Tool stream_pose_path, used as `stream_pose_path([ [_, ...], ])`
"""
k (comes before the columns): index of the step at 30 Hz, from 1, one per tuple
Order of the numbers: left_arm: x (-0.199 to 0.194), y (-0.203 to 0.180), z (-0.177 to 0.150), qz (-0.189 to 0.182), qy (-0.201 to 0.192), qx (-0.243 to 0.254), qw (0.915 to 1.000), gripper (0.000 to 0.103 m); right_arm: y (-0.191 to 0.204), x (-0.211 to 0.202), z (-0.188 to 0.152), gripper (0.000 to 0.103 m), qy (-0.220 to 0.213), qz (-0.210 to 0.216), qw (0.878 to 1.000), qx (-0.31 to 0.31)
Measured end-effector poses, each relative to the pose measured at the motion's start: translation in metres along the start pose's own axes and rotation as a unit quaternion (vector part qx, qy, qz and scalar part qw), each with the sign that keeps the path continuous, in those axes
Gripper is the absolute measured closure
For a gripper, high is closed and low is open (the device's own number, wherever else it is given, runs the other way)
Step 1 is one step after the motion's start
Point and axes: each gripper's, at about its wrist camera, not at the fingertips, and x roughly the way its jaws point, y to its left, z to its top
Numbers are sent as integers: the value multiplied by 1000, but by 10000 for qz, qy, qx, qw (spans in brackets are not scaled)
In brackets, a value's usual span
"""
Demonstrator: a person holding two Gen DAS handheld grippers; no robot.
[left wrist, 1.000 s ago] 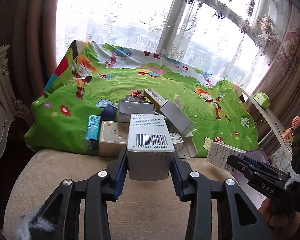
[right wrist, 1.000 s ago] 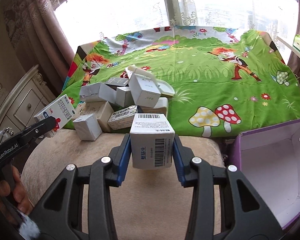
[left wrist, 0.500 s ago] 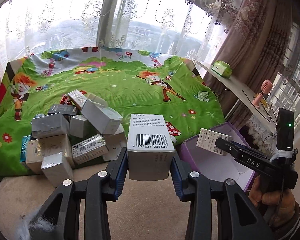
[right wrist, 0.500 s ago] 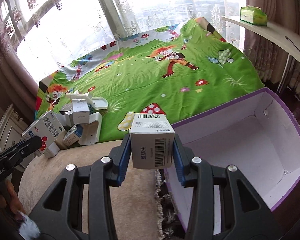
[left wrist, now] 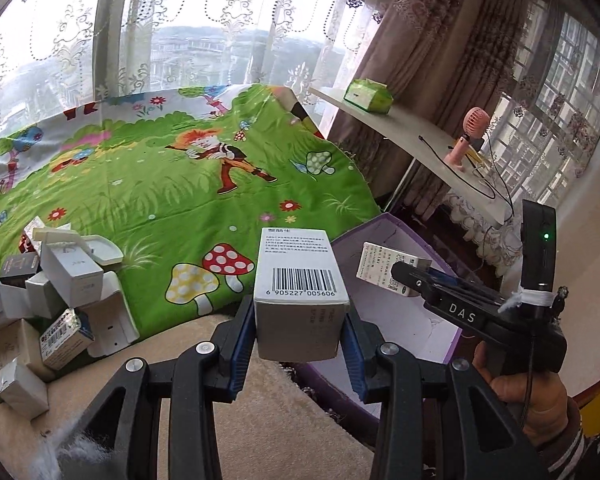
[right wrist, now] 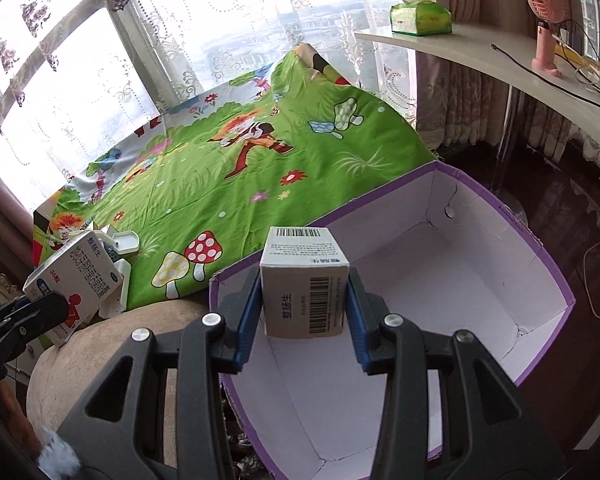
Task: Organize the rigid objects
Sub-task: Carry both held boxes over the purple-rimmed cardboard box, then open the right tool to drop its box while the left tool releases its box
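Note:
My left gripper (left wrist: 300,320) is shut on a white barcoded box (left wrist: 300,296), held above the beige cushion near the rim of the purple bin (left wrist: 452,336). My right gripper (right wrist: 304,300) is shut on a second white barcoded box (right wrist: 304,284), held over the open purple bin (right wrist: 540,264), which is white inside. In the left wrist view the right gripper (left wrist: 396,272) shows with its box (left wrist: 380,264) over the bin. In the right wrist view the left gripper (right wrist: 56,304) shows with its box (right wrist: 76,276) at the left.
A pile of several small boxes (left wrist: 60,292) lies at the left on the green cartoon cloth (left wrist: 160,184). A beige cushion (left wrist: 280,440) is below. A white shelf (right wrist: 480,60) carries a green tissue pack (right wrist: 420,16) and a pink fan (right wrist: 544,20).
Both grippers have swung right with their boxes, away from the pile. The right gripper's box is now over the purple bin; the left one is near its rim.

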Motion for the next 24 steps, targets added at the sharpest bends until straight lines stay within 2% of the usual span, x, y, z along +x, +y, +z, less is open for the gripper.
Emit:
stream_pose_path([
  [6,15,-23,7,-313,94,183,9993,60,-17,-3,3,58,-112,-115,9996,239],
  [8,17,-27,8,-389,100,203,9990,55,-21,-4,3,58,-135,-127,9994,299],
  [11,15,-25,6,-349,48,194,9992,47,-24,-4,3,58,-155,-126,9994,290],
  [15,10,-17,5,-294,-38,76,9995,46,-22,-4,3,56,-192,-23,9993,315],
  [20,5,-7,2,-243,-129,-75,9996,46,-15,-6,3,49,-267,49,9994,227],
  [24,-1,2,-3,-85,-246,-90,9996,46,-8,-10,2,46,-426,-15,9990,95],
])
